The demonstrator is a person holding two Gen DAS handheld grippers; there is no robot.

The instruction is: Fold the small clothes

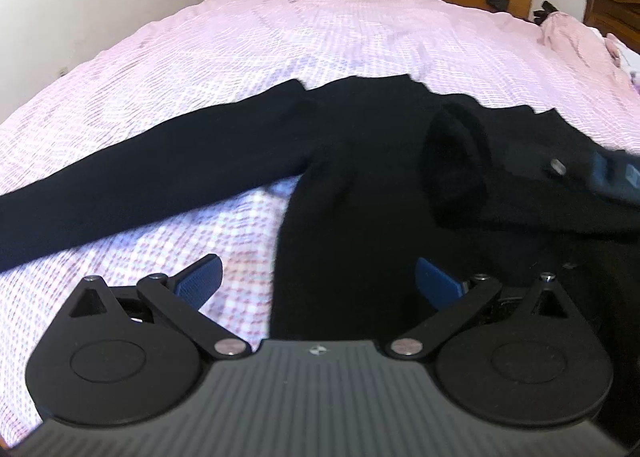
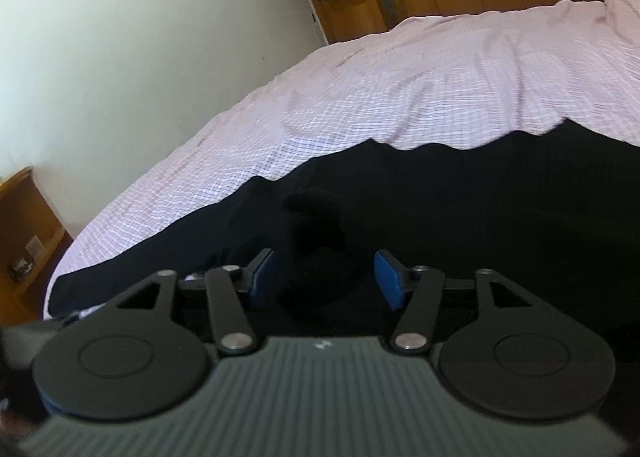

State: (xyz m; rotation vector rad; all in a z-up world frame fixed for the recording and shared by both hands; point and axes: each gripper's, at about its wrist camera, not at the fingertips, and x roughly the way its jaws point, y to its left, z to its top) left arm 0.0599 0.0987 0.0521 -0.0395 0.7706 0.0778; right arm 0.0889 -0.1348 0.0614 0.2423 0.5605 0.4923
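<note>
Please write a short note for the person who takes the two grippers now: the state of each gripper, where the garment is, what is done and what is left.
Left gripper: open, holding nothing, over the lower edge of the black long-sleeved top.
Right gripper: open; a dark bunch of the top's fabric lies between the pads, not pressed.
The top lies on the pink checked bedspread.
Done: one sleeve appears folded over the body.
Left: the other sleeve is stretched out flat; fold it in, then fold the body.

Black long-sleeved top (image 1: 360, 161) lies spread, one cuff seemingly folded inward.
</note>
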